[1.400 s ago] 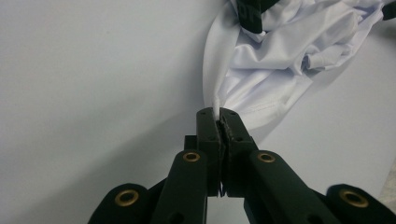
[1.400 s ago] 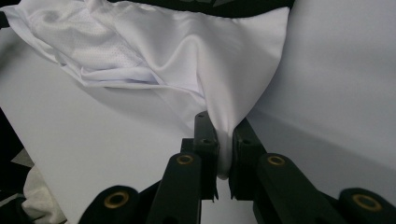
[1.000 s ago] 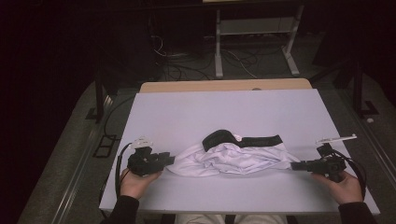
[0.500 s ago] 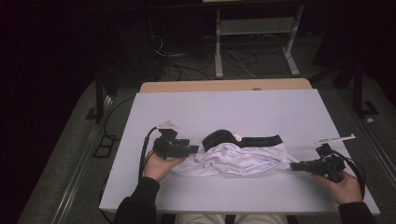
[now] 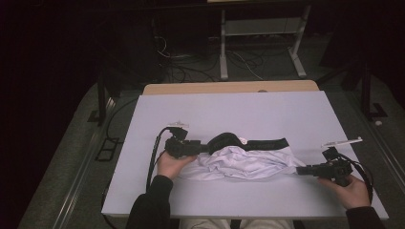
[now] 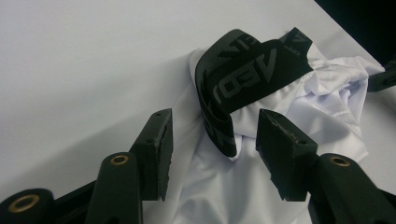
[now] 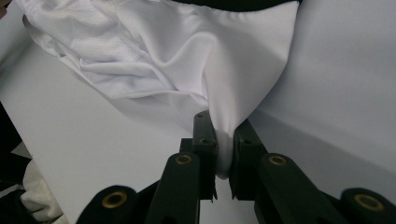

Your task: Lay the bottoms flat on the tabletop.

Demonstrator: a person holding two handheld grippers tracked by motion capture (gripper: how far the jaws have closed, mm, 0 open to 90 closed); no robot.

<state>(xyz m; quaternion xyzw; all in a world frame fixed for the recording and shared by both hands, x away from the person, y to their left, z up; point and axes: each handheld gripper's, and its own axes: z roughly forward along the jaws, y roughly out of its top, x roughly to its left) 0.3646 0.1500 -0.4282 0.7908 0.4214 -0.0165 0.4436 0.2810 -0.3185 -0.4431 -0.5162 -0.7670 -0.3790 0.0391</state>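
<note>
A crumpled white garment [image 5: 239, 163] with a black lettered waistband [image 5: 260, 143] lies near the front of the white table [image 5: 229, 109]. My left gripper [image 5: 203, 147] stands open at the garment's left end. In the left gripper view its jaws straddle the twisted loop of the waistband [image 6: 238, 79] without touching it. My right gripper [image 5: 302, 170] is shut on the garment's right corner. In the right gripper view a fold of white fabric [image 7: 224, 140] is pinched between the jaws, and the cloth [image 7: 154, 51] spreads away from them.
A wooden strip [image 5: 229, 88] runs along the table's far edge. Beyond it stand metal frame legs [image 5: 224, 47] and loose cables [image 5: 191, 67] on a dark floor. A rail [image 5: 81, 167] runs alongside the table's left side.
My left gripper has let go of the garment's left edge, moved up and to the right, and now stands open at the black waistband loop. The right gripper has stayed put, still shut on the cloth.
</note>
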